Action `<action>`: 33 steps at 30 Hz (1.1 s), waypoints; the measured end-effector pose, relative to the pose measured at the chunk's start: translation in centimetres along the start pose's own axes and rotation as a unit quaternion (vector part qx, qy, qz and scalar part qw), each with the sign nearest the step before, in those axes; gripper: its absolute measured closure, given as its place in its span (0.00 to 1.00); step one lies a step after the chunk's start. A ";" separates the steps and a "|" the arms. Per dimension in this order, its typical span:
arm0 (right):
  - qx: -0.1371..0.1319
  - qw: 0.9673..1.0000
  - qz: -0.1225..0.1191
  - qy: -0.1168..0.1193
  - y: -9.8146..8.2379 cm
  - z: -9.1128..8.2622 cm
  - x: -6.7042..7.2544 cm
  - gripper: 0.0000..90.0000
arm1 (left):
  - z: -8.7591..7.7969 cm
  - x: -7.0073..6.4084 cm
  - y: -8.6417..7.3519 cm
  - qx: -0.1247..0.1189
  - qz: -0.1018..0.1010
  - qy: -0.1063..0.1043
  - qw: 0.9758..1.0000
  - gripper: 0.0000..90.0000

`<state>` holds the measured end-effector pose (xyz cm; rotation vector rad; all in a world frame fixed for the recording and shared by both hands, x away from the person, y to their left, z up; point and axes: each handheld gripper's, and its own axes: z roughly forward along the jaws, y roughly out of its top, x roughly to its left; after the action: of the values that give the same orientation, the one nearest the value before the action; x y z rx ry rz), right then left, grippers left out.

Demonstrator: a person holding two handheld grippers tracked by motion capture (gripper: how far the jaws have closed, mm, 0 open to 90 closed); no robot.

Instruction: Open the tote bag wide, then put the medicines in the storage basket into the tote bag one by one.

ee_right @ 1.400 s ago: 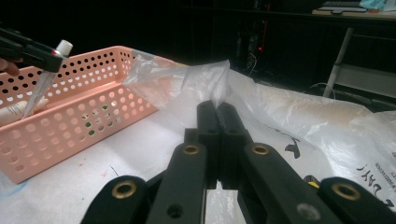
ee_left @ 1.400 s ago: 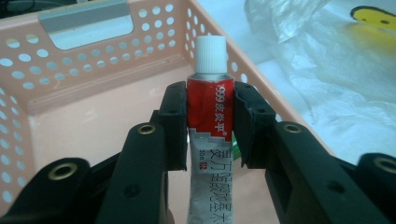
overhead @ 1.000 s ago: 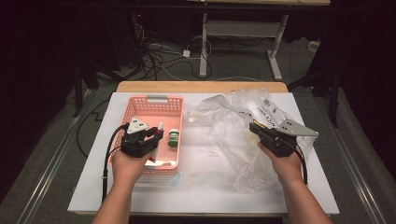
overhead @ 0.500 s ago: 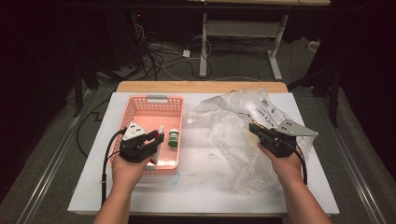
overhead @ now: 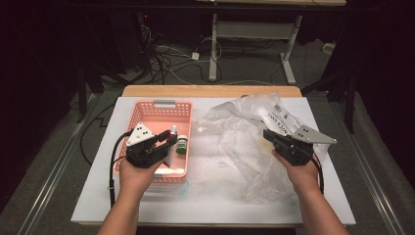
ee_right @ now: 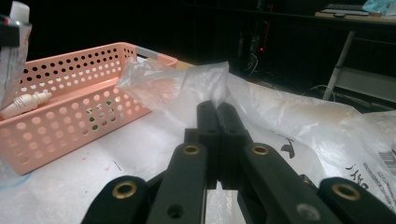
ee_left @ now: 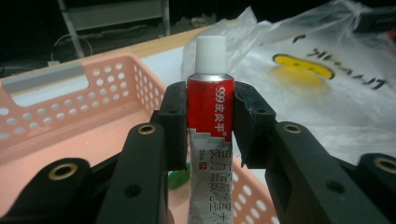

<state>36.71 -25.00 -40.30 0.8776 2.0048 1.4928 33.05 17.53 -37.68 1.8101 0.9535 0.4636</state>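
Over the basket: your left gripper (overhead: 169, 139) holds a red-and-silver ointment tube with a white screw cap (ee_left: 208, 107), upright above the pink perforated plastic basket (overhead: 147, 115).
Left gripper state: the jaws press on both sides of the tube's red upper band, cap pointing up and the crimped lower body hanging between the jaws.
Right gripper state: your right gripper (ee_right: 218, 108) is fully closed, pinching a fold of the crumpled clear plastic bag (overhead: 254, 127) and lifting that fold off the white surface (overhead: 215, 196).
Tube position: in the high view it hangs over the basket's right half, not yet resting on the basket floor.
Already in the basket: a small green-capped bottle (overhead: 182, 145) lies just beside the tube, and a small white dropper bottle (ee_right: 23, 103) lies inside too.
Bag: it sprawls to the right of the basket, near it; whether anything is left inside it you cannot tell from here.
Done so far, as a judgement: two items look sorted into the basket and the tube has arrived above it.
Left to do: lower the tube, release it inside the basket, then check the bag you are holding for more.
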 end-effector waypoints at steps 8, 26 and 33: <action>0.004 1.000 0.002 0.003 -0.1 0.1 0.2 1.00 | -0.4 -0.8 1.2 -0.020 -0.003 -0.014 1.000 0.74; 0.000 1.000 -0.007 0.012 0.1 0.0 0.8 1.00 | 1.7 -4.3 3.7 -0.048 0.013 -0.066 0.997 0.74; -0.001 1.000 -0.008 0.012 0.1 -0.3 0.9 1.00 | 4.5 -6.3 3.4 -0.033 0.027 -0.090 0.995 0.74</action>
<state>35.95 -24.50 -40.11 0.8460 2.0216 1.5031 33.62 9.30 -35.88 1.7876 0.7592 0.3547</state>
